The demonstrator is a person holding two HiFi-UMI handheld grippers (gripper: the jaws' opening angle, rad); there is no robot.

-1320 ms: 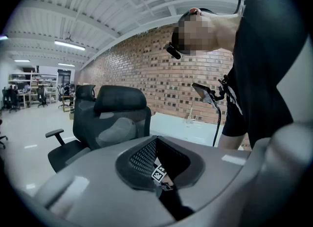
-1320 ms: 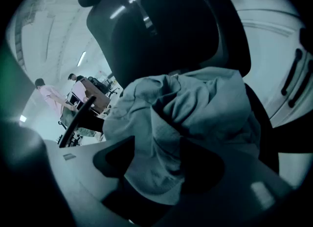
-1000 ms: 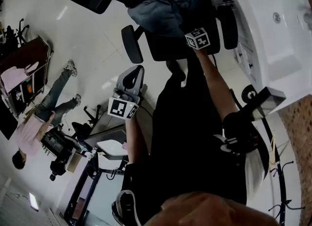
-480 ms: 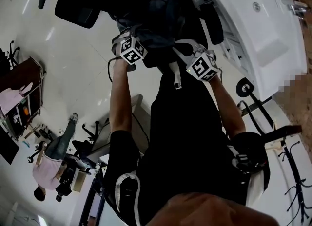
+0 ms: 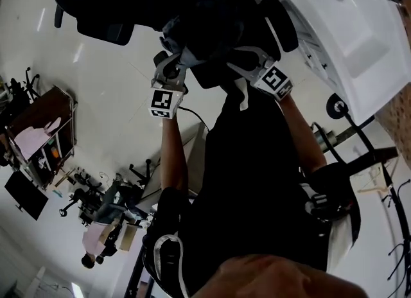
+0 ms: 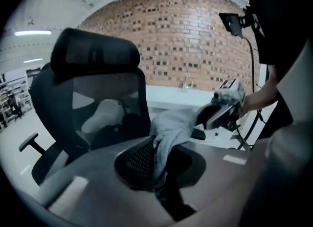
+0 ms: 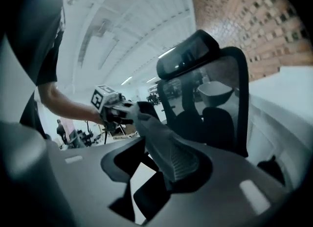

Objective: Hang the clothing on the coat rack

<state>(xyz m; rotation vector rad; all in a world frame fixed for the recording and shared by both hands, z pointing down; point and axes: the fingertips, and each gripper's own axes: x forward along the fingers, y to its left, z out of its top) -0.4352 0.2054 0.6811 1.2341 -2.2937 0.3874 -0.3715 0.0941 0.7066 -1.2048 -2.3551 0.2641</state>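
Note:
A grey-blue garment [image 5: 192, 32] lies bunched on the seat of a black office chair [image 5: 96, 8]. Both grippers are at it. My left gripper [image 5: 174, 65] reaches in from the left; in the left gripper view its jaws [image 6: 159, 157] are closing, with a fold of the garment [image 6: 171, 125] pinched between them. My right gripper [image 5: 243, 65] comes in from the right. In the right gripper view its jaws [image 7: 161, 165] are opening; the garment [image 7: 161, 138] still lies between them against one pad and stretches toward the left gripper [image 7: 117, 111].
A white counter with a sink [image 5: 347, 33] runs along the right, with a brick wall [image 6: 195, 40] behind it. A black stand with hooks [image 5: 403, 226] stands at the far right. A cart [image 5: 45, 117], equipment and a person in pink [image 5: 96, 239] are across the floor.
The left gripper rose from beside the person's hip up to the garment on the chair. The right gripper stayed at the garment. The head view swung slightly.

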